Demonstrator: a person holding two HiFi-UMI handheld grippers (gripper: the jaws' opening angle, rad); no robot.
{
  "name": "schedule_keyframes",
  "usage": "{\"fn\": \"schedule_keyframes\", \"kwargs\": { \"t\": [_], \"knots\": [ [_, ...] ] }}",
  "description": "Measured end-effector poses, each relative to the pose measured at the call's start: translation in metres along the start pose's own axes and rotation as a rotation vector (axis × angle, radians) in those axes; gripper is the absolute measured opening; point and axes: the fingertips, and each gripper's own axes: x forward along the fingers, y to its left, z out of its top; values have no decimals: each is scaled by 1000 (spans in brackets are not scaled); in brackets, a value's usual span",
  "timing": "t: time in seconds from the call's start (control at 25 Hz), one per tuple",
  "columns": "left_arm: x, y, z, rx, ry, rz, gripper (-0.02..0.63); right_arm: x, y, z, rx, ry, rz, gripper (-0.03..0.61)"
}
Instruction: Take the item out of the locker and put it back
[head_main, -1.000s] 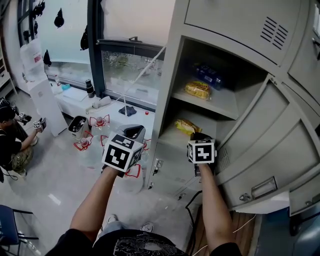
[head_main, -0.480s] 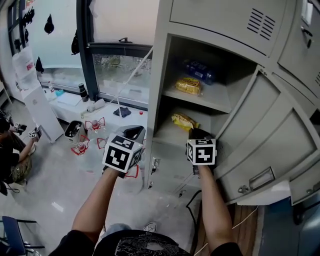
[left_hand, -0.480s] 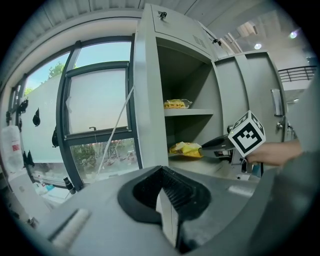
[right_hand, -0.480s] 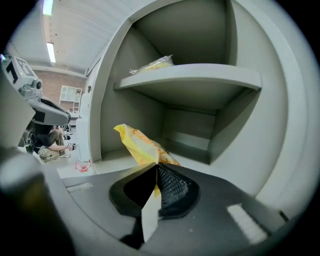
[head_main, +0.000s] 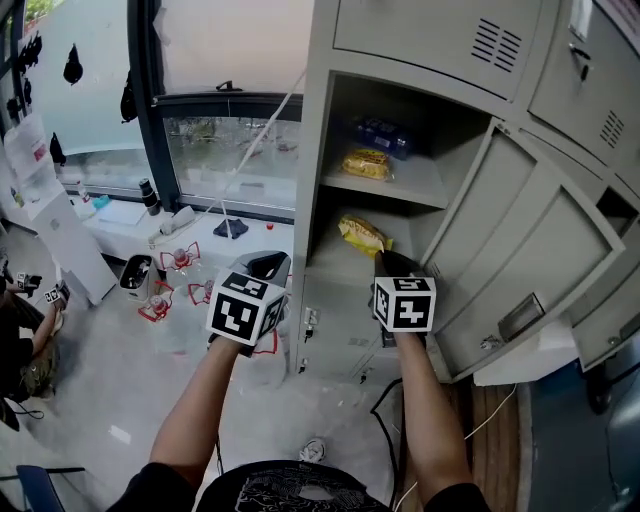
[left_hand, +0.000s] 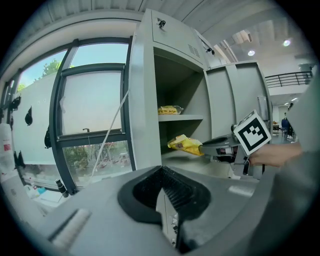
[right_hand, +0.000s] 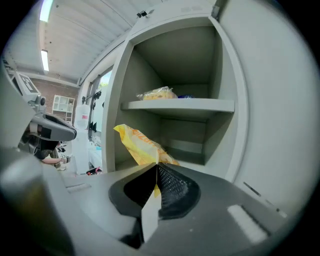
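The grey locker (head_main: 318, 190) stands open with two shelves. My right gripper (head_main: 385, 259) is at the mouth of the lower shelf, shut on a corner of a yellow snack bag (head_main: 363, 235). In the right gripper view the bag (right_hand: 142, 145) sticks up and away from the closed jaws of the right gripper (right_hand: 156, 172), over the lower shelf (right_hand: 187, 149). My left gripper (head_main: 268, 263) hangs outside the locker to its left, shut and empty; the left gripper view shows the left gripper (left_hand: 167, 187) aimed toward the bag (left_hand: 186, 145).
On the upper shelf lie a yellow packet (head_main: 366, 163) and a blue packet (head_main: 383, 133). The locker door (head_main: 520, 260) swings out at the right. On the floor at left are red-rimmed items (head_main: 175, 262), a bin (head_main: 133, 275) and a crouching person (head_main: 20, 340).
My right gripper has risen a little with the yellow bag still in it, lifting it off the lower shelf. The left gripper has stayed about where it was.
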Motion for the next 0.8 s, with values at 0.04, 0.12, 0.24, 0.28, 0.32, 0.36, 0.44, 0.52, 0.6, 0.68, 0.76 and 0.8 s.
{"fn": "schedule_keyframes", "kwargs": {
  "t": [0.04,0.12,0.24,0.28,0.32,0.36,0.44,0.52,0.6,0.68,0.76,0.8],
  "knots": [
    [-4,-2,0,-2,-2,-10,0,-6,3,2,4,-8,-5,27],
    [-12,-4,-1,-8,-9,-26,0,-18,11,5,8,-22,-13,26],
    [-24,-11,-3,-3,-16,-54,0,-39,20,6,12,-38,-32,27],
    [-28,-14,-5,1,-17,-63,0,-46,22,6,14,-43,-40,28],
    [-32,-17,-7,4,-18,-72,0,-52,24,5,17,-49,-48,26],
    [-36,-19,-9,5,-18,-79,0,-59,27,5,20,-55,-55,26],
    [-44,-23,-12,5,-23,-92,0,-74,33,4,25,-67,-66,26],
    [-52,-30,-13,8,-29,-109,0,-89,39,2,31,-78,-79,26],
    [-60,-39,-15,15,-34,-133,0,-106,42,-1,36,-85,-98,26],
    [-67,-50,-16,22,-39,-155,0,-122,44,-4,40,-90,-118,27],
    [-72,-60,-17,26,-44,-176,0,-137,44,-6,39,-96,-137,27],
    [-75,-65,-17,28,-47,-186,0,-145,44,-6,39,-99,-146,26]
  ]
}}
